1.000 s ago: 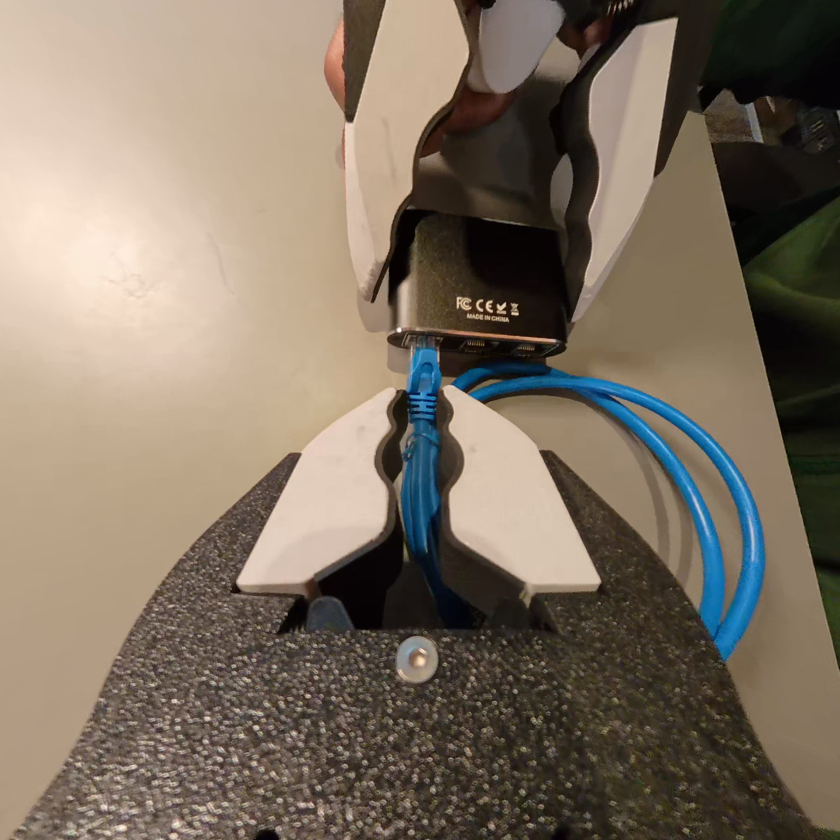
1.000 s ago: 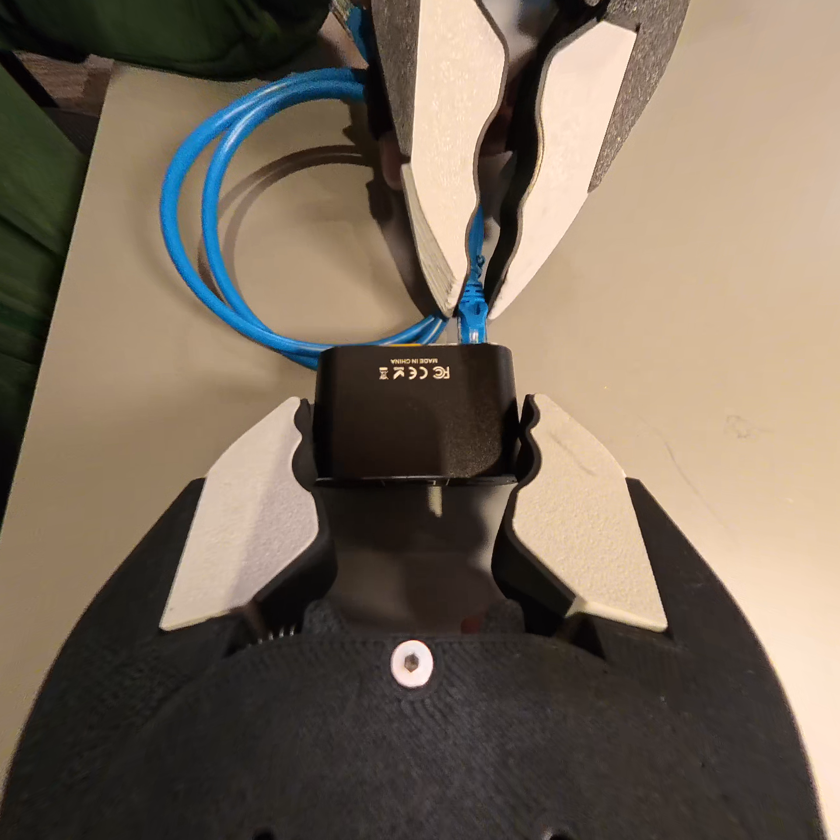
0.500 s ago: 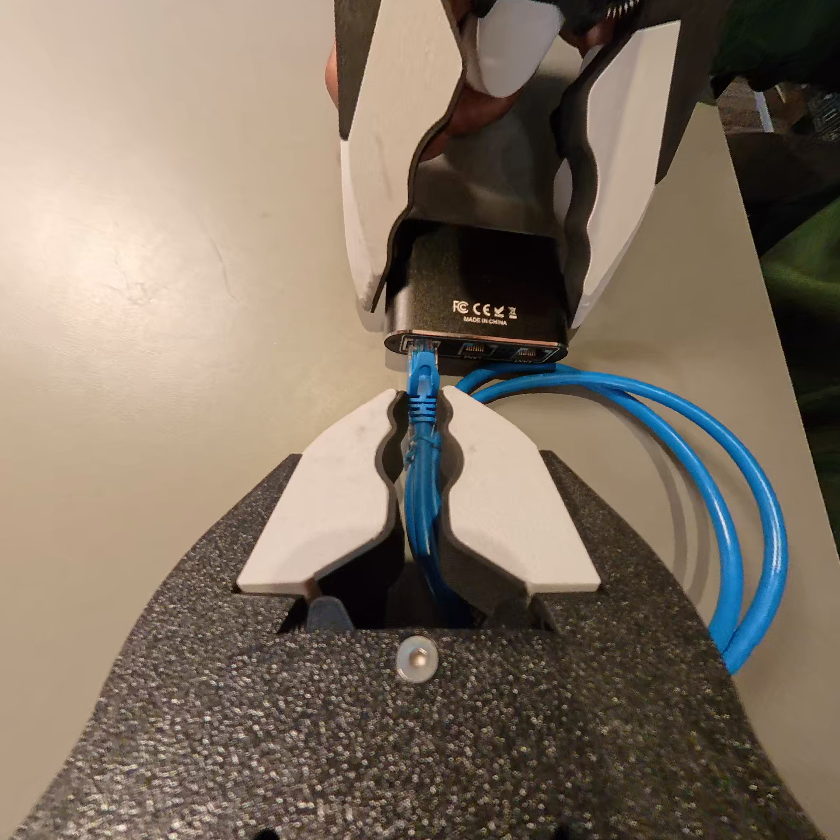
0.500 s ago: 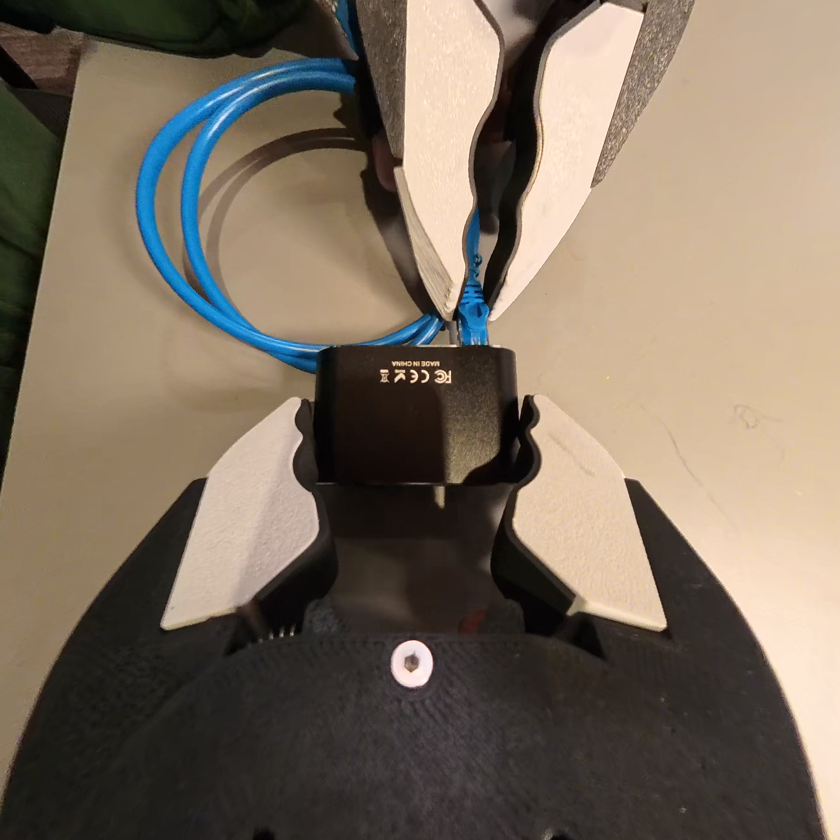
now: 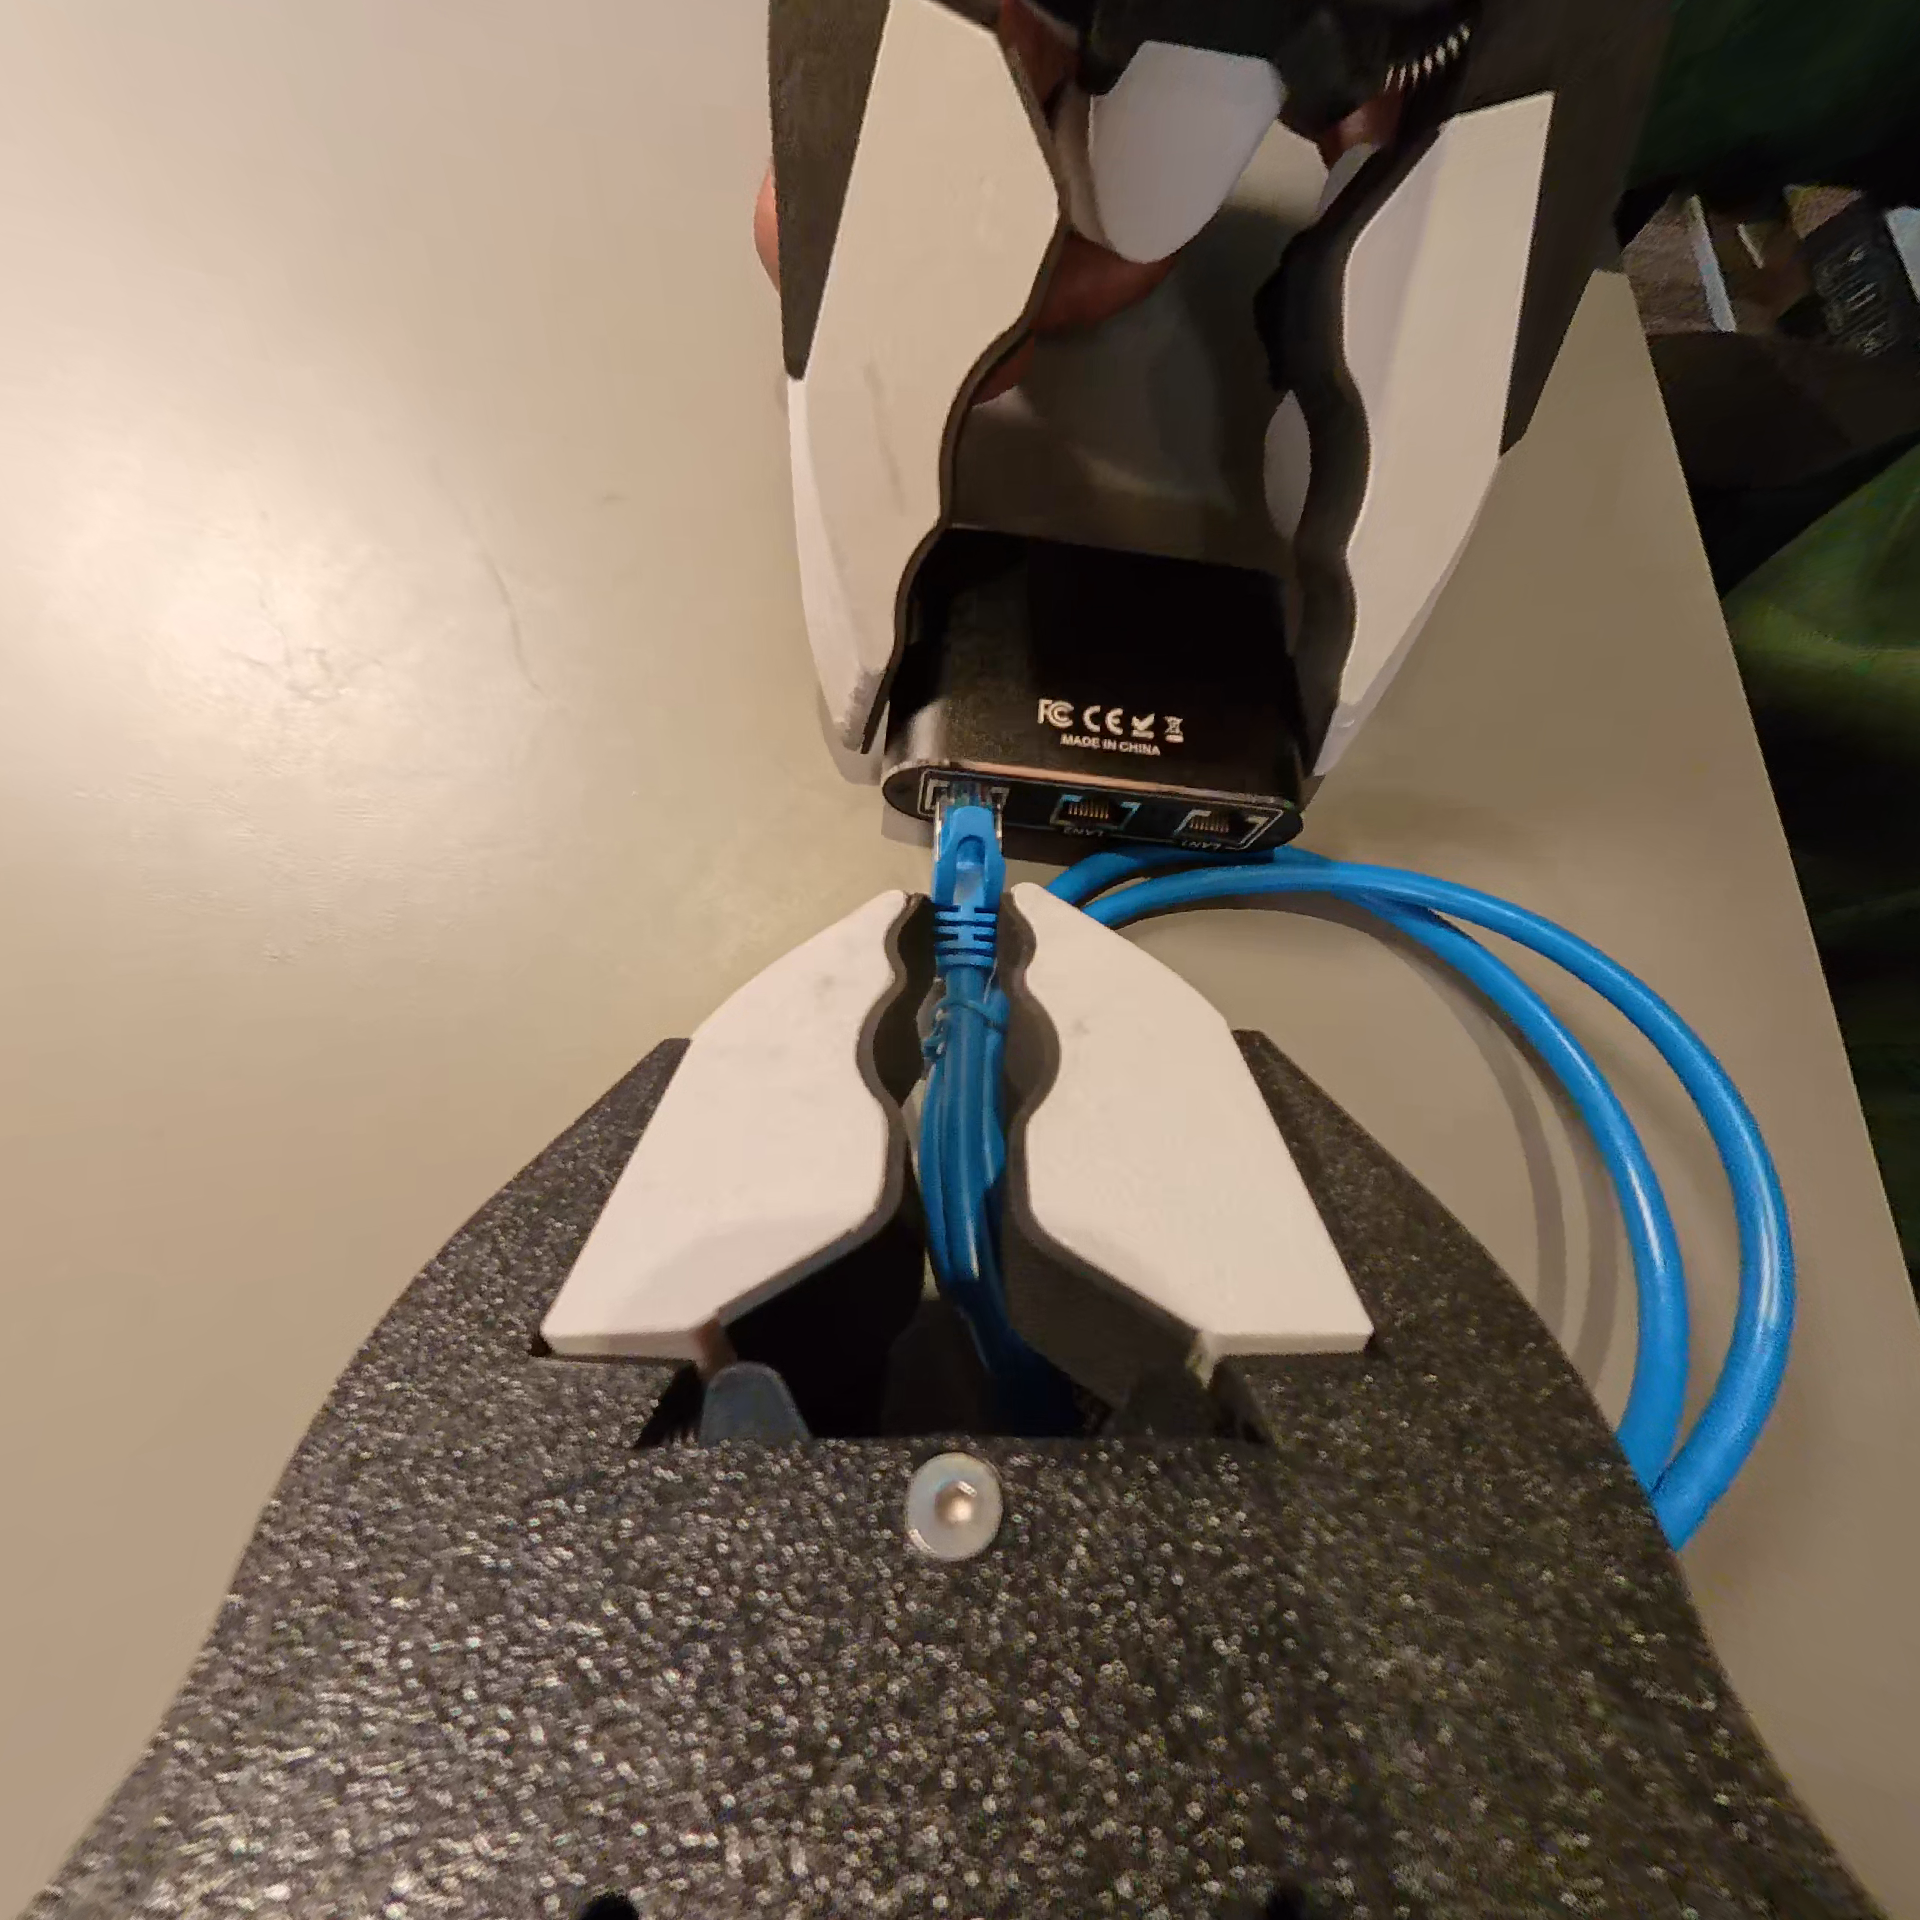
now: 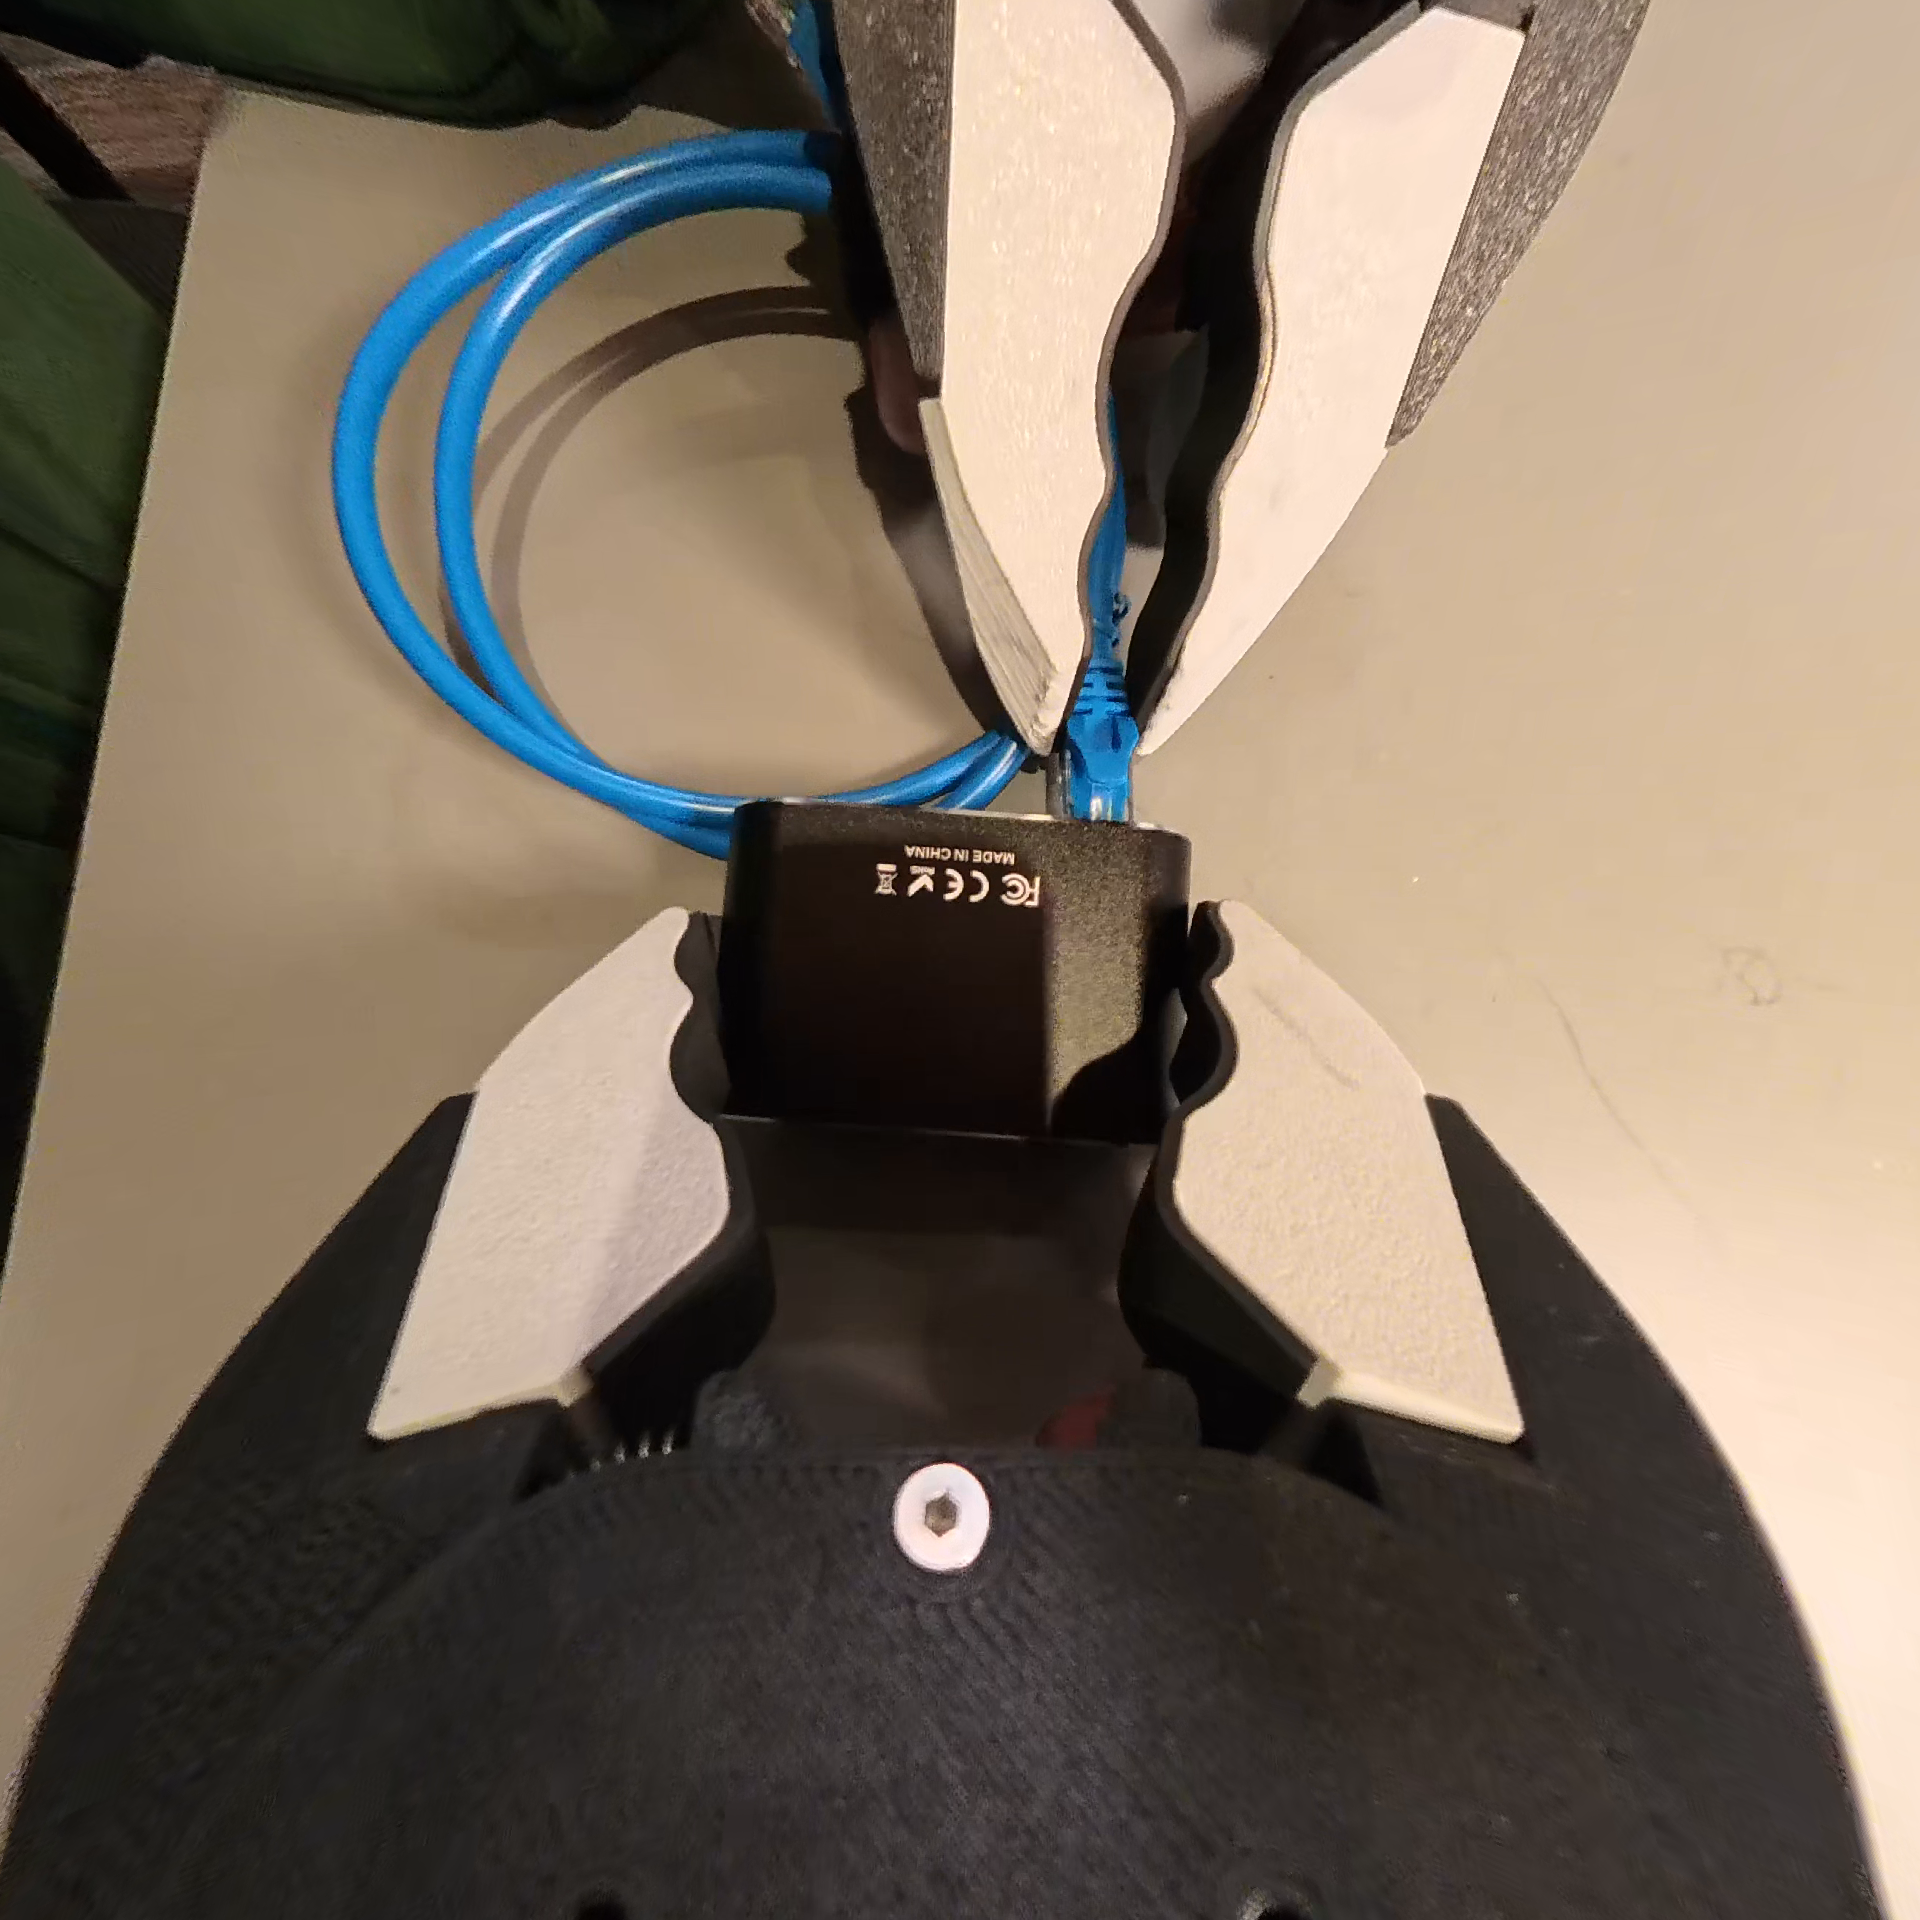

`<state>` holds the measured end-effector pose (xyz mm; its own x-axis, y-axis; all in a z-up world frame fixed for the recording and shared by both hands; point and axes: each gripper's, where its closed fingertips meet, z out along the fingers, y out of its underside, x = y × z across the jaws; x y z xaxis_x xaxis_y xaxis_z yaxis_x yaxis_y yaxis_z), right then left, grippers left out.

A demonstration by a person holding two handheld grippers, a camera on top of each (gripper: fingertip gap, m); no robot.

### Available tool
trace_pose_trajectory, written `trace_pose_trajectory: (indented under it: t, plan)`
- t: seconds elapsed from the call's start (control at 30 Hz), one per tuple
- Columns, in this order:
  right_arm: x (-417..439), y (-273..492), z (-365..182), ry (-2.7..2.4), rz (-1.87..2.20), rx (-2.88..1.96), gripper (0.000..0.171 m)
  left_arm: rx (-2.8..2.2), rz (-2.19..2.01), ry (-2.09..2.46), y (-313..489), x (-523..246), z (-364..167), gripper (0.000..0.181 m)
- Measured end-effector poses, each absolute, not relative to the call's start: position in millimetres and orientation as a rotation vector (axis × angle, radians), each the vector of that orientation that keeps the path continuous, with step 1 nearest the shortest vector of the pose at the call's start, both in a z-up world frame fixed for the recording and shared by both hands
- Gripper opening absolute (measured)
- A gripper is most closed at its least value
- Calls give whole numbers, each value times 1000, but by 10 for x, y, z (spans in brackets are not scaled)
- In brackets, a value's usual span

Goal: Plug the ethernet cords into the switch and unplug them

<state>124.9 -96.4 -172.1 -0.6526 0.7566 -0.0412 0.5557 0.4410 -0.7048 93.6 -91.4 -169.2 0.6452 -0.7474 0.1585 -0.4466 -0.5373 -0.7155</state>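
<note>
Black ethernet switch [image 6: 935, 987] sits on the beige table [image 5: 312, 623], clamped by its sides btwn our right gripper [image 6: 940, 925] fingers. Blue ethernet cord [image 5: 1558, 1091] plug [image 5: 964, 842] is at the leftmost port in left wrist view; can't tell if fully seated. Other 2 ports open. Our left gripper [image 5: 961, 914] is pinched narrow on the cord just behind the plug. Rest of cord loops on table beside the switch, near the table edge.
</note>
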Motion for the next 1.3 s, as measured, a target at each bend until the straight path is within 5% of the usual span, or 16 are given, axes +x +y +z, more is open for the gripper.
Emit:
trace_pose_trajectory:
  t: [0.9, 1.3]
  plan:
    - [647, -662, -1584, -2296, 934, -1048, 98, -2108, -448, 686, -696, 389, -1489, 14]
    - [634, -598, -1588, -2203, 944, -1046, 85, -1823, -243, 484, -561, 70, -803, 41]
